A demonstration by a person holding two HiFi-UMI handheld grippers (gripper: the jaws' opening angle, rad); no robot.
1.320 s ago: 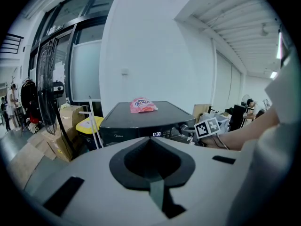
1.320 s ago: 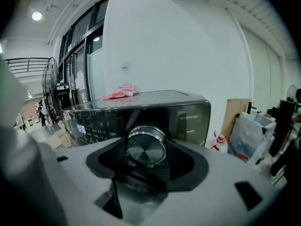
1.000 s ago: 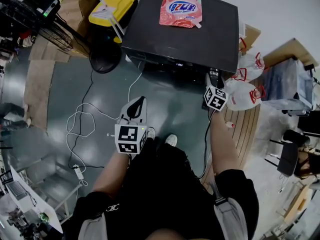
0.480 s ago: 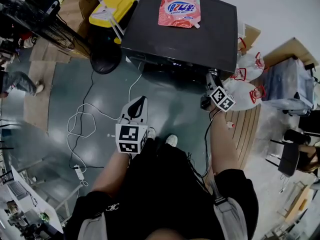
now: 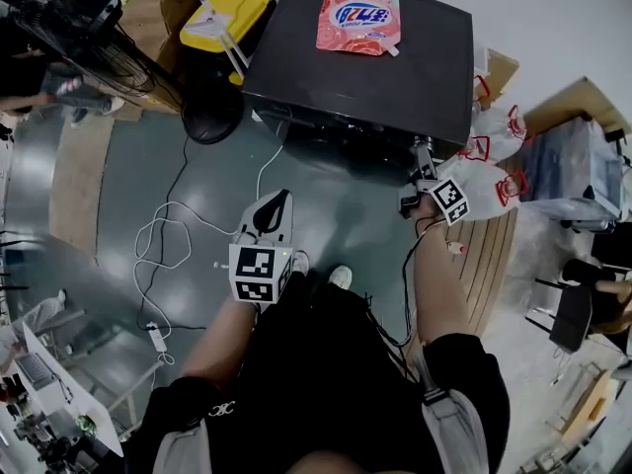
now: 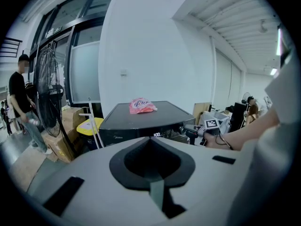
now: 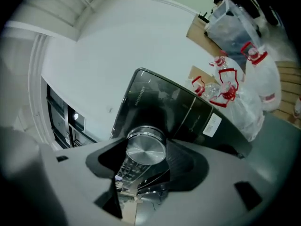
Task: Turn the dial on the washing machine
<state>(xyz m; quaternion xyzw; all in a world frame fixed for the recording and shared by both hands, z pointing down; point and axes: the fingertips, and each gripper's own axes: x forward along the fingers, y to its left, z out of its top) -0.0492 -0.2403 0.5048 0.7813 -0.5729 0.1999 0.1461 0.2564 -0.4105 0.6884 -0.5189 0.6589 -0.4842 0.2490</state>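
Observation:
The black washing machine (image 5: pixel 365 67) stands ahead with a pink detergent bag (image 5: pixel 359 16) lying on its lid. My right gripper (image 5: pixel 423 161) is at the right end of its front panel. In the right gripper view the jaws are shut on the silver dial (image 7: pixel 146 150), and the machine's panel (image 7: pixel 155 102) runs tilted behind it. My left gripper (image 5: pixel 272 210) hangs low over the floor in front of the machine, shut and empty. From the left gripper view the machine (image 6: pixel 141 121), the bag (image 6: pixel 141 106) and the right gripper (image 6: pixel 188 131) at the panel all show.
A yellow bin (image 5: pixel 222 18) and a standing fan (image 5: pixel 109 47) are left of the machine. A white cable (image 5: pixel 163 245) loops over the floor. Plastic bags with red handles (image 5: pixel 494 166) and a wooden pallet (image 5: pixel 489 255) lie to the right. A person (image 6: pixel 21 102) stands far left.
My right gripper has rolled on the dial, its marker cube swinging to the right and down. The left gripper has stayed put. A person at the far left has walked on.

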